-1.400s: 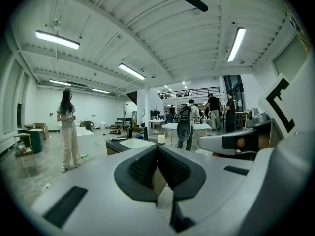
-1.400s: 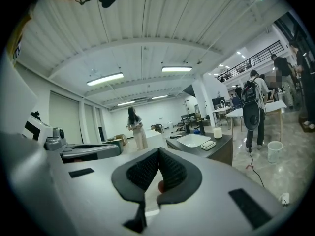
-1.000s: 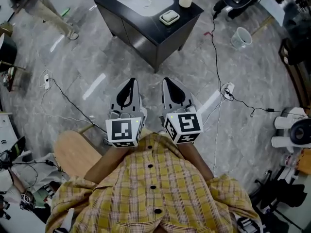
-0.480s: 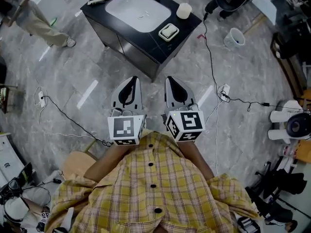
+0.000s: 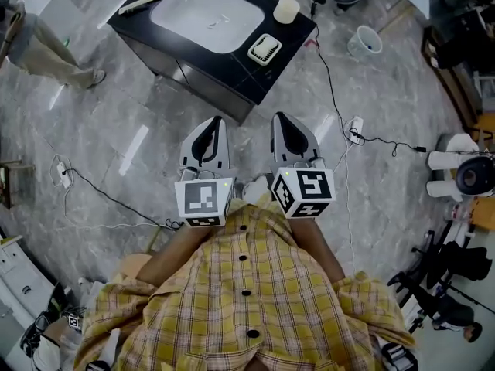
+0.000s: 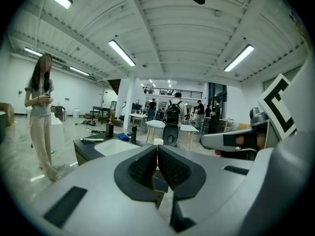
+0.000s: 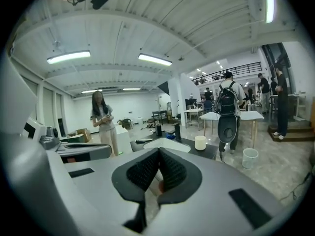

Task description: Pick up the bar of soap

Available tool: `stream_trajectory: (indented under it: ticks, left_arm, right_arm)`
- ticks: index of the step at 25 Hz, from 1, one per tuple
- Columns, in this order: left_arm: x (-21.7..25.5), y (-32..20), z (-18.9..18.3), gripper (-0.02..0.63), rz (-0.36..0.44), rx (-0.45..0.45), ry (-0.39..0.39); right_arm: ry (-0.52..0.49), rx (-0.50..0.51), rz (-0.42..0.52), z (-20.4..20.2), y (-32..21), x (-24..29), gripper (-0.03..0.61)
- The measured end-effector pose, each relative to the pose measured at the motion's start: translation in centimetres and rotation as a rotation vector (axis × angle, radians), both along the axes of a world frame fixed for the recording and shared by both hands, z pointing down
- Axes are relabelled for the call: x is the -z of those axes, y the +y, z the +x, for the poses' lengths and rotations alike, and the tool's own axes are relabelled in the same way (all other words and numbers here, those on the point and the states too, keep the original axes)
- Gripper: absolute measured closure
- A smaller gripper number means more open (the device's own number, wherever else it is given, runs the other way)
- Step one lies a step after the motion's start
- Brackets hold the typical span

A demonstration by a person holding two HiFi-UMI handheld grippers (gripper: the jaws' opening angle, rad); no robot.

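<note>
The bar of soap (image 5: 264, 49) is pale and lies in a light dish on the right end of a black cabinet top (image 5: 290, 33), beside a white sink (image 5: 203, 13). A cream cylinder (image 5: 286, 9) stands behind the dish. My left gripper (image 5: 214, 121) and right gripper (image 5: 280, 117) are held side by side in front of my chest, over the floor and short of the cabinet. Both are shut with nothing between the pads. In the left gripper view the gripper (image 6: 157, 148) points at the sink (image 6: 116, 145). The right gripper (image 7: 158, 154) faces the cylinder (image 7: 200, 142). Neither gripper view shows the soap.
A person in beige trousers (image 5: 42, 49) stands left of the cabinet. A white bucket (image 5: 363, 42) sits on the floor to its right. Cables and a power strip (image 5: 355, 127) run across the grey marble floor. People and white tables (image 6: 156, 124) stand beyond the cabinet.
The cabinet and soap dish have slid lower and leftward in the head view as I come nearer. The wooden stool behind me has dropped out of sight. Both grippers stay shut.
</note>
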State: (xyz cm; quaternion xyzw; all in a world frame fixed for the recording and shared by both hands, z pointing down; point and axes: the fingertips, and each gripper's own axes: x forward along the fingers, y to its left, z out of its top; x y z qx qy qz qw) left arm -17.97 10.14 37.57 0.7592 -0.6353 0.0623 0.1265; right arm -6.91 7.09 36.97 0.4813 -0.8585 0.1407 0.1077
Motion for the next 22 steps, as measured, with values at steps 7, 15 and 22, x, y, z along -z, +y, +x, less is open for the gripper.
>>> stream_trajectory:
  ticks: [7, 15, 22]
  left_arm:
    - [0.0, -3.1, 0.9, 0.601, 0.004, -0.043, -0.001]
    - [0.1, -8.5, 2.5, 0.601, 0.028, -0.085, -0.065]
    - [-0.6, -15.6, 6.0, 0.601, -0.01, -0.169, -0.137]
  right_arm:
    - [0.004, -0.035, 0.004, 0.9, -2.6, -0.1, 0.56]
    - [-0.034, -0.037, 0.03, 1.7, -8.1, -0.4, 0.56]
    - [-0.065, -0.06, 0.027, 3.5, -15.5, -0.1, 0.56]
